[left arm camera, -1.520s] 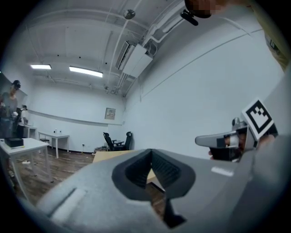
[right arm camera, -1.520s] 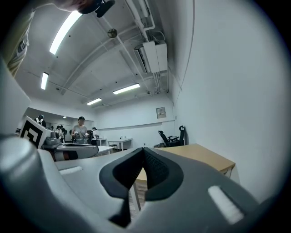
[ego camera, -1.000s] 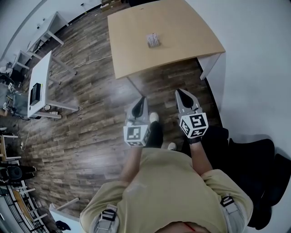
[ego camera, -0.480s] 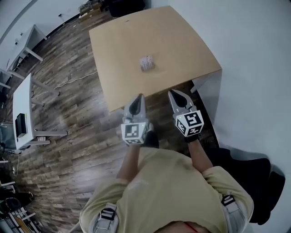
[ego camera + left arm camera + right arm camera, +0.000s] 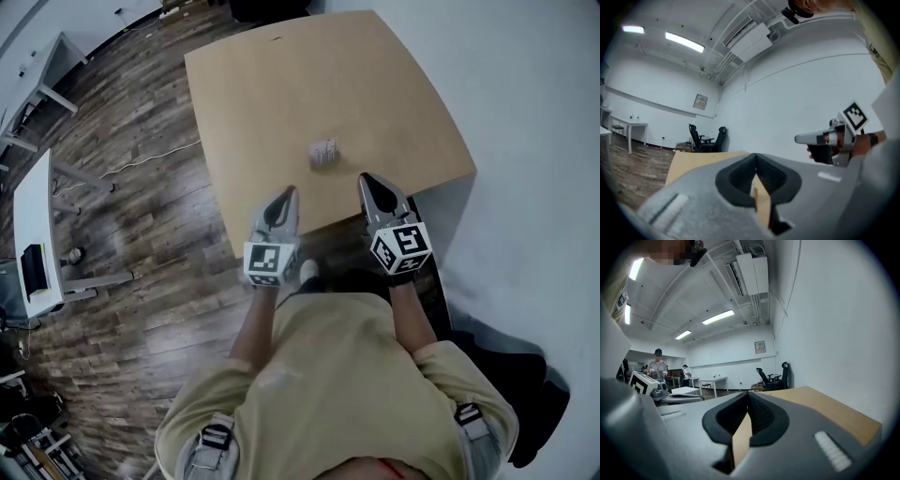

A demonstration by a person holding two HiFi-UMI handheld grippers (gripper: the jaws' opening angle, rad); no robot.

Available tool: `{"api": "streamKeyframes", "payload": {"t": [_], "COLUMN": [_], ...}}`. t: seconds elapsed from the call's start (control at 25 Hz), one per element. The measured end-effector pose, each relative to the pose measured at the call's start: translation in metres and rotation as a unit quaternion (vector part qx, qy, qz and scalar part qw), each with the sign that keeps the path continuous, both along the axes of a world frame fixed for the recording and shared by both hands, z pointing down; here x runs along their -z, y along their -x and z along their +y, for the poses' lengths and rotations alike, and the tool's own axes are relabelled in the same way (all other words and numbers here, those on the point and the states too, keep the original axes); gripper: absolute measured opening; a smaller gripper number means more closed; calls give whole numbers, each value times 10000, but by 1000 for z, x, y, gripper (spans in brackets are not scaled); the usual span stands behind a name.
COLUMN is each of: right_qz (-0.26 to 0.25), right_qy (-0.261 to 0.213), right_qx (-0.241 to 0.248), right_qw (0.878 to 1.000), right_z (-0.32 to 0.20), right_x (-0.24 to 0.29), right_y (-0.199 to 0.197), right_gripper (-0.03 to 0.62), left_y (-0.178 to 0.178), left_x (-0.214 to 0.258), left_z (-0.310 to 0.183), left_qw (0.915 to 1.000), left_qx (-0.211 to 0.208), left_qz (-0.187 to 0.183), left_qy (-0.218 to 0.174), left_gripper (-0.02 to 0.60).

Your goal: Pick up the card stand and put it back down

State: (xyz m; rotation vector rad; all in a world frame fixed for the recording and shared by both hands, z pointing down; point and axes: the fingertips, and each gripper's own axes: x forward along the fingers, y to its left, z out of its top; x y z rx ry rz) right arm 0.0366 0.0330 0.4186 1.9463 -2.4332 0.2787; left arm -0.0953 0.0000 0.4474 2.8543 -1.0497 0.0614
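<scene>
My left claw [image 5: 286, 195] and right claw [image 5: 367, 182] are both clenched, empty. The card stand [image 5: 323, 154], by the tabletop's [image 5: 272, 84] near edge, looks small and light, likely to tip easily. I'd pinch it low, gently.

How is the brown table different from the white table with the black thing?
The brown table is tan wood and holds a card stand; the white table holds a dark thing. The brown table is just ahead of the person; the white table stands off to the left. Both stand on the wooden floor.
</scene>
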Motion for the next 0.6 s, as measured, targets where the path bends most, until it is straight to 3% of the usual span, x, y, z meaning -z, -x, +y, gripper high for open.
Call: {"api": "streamKeyframes", "payload": {"t": [0.4, 0.6], "right_qz": [-504, -611], "right_qy": [531, 725], "right_qx": [66, 240], "right_qw": [9973, 9952], "right_z": [-72, -102], "right_x": [-63, -93], "right_y": [-29, -40], "right_gripper": [6, 6], "left_y": [-26, -44], "left_x": [-81, -117], "left_z": [-61, -91], "left_qw": [9953, 9929], "left_qx": [-83, -96], "left_qz": [-425, -582], "left_qy": [870, 1037], "left_gripper": [3, 3]}}
